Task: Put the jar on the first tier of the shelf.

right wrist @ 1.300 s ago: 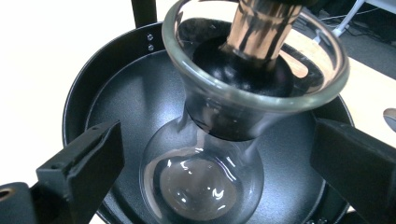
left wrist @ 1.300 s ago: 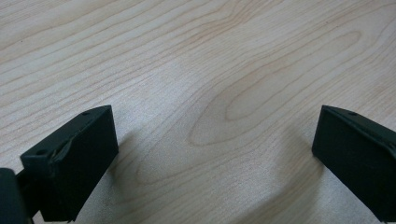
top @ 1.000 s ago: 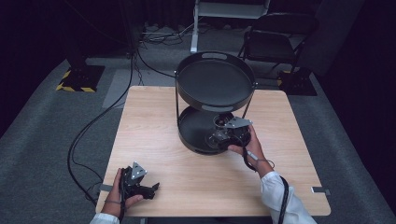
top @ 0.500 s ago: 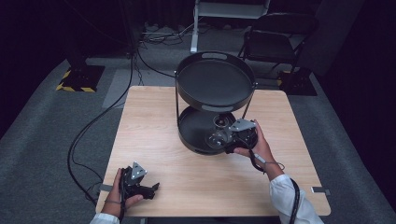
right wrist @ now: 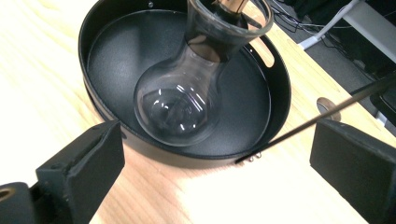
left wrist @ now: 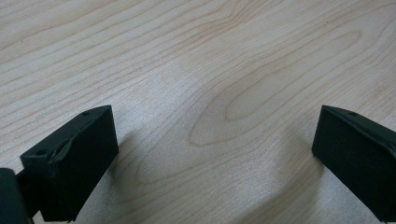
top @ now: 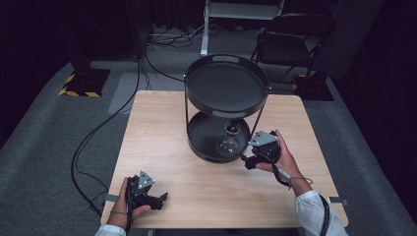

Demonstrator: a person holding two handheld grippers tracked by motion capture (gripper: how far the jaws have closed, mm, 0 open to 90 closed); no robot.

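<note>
Right claw (top: 248,160) is sitting with its jaws spread wide and gripping nothing, just outside the near rim of the lower tray (right wrist: 116,46); in the right gripper view the two black jaws are framing that rim with bare wood of the desk (top: 162,128) between them. Straight ahead of this claw, past the rim and a little to the left of its midline, a clear glass flask (right wrist: 180,102) is lying inside the lower tray; its round bulb is lying nearest the claw and its neck is pointing away and up toward a wide mouth, so the long axis is running roughly along the claw's own line of reach, tilted slightly to the right. A thin black rod (right wrist: 322,112) of the two-tier stand is crossing in front of the right jaw, and any reach inward is likely having to pass to the left of it; the upper tray (top: 226,86) is hanging above the flask, so the way in is looking like a low, level one under it.

Left claw (top: 160,199) is resting well back from the stand on the desk's near corner, jaws also wide and empty, with plain wood grain ahead of it; the right hand (top: 280,157) is much the nearer to the flask.

No brand, label or readable writing is showing on the flask, the trays or the claws.
</note>
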